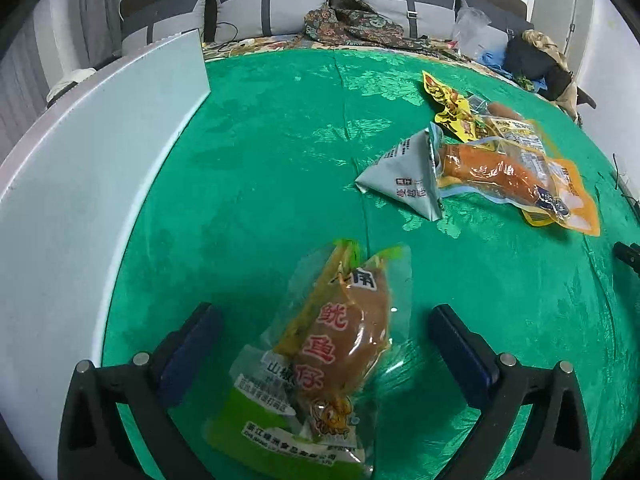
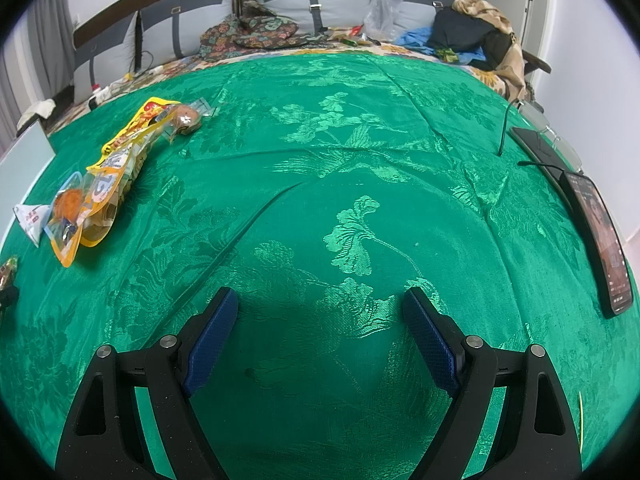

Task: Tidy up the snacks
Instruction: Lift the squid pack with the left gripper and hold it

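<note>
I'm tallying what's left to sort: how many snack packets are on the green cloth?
At least 5: squid packet between the left gripper's open fingers; grey triangle, two orange packets, yellow packet piled, overlapping.

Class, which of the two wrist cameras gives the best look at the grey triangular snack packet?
The left wrist view. There the grey triangular packet lies whole on the green cloth, its printing visible, touching the orange snack pack. The right wrist view catches only a small white corner of it at the left edge, behind other packs.
</note>
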{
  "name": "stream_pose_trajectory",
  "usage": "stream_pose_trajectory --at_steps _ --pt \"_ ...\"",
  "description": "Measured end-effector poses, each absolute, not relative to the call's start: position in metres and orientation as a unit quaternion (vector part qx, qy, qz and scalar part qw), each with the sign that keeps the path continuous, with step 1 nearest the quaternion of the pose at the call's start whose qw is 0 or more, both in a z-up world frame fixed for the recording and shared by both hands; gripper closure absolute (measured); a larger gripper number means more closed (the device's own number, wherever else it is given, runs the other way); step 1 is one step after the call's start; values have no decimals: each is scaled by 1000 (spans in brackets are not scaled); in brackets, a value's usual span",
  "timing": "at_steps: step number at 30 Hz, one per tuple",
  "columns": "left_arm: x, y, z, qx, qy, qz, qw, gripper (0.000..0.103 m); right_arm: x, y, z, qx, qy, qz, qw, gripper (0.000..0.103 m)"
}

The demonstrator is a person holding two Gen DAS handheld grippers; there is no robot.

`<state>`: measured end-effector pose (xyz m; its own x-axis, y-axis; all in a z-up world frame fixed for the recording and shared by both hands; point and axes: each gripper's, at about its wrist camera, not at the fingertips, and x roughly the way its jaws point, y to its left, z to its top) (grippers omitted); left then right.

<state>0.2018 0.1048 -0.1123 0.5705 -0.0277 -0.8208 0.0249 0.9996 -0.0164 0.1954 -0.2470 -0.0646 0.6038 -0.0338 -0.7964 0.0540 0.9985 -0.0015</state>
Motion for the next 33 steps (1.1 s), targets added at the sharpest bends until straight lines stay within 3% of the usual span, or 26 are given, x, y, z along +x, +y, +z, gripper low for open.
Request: stream_pose_trajectory --at_steps 33 --pt "199 105 -115 -3 458 -8 889 0 196 -248 -65 9 447 -32 894 13"
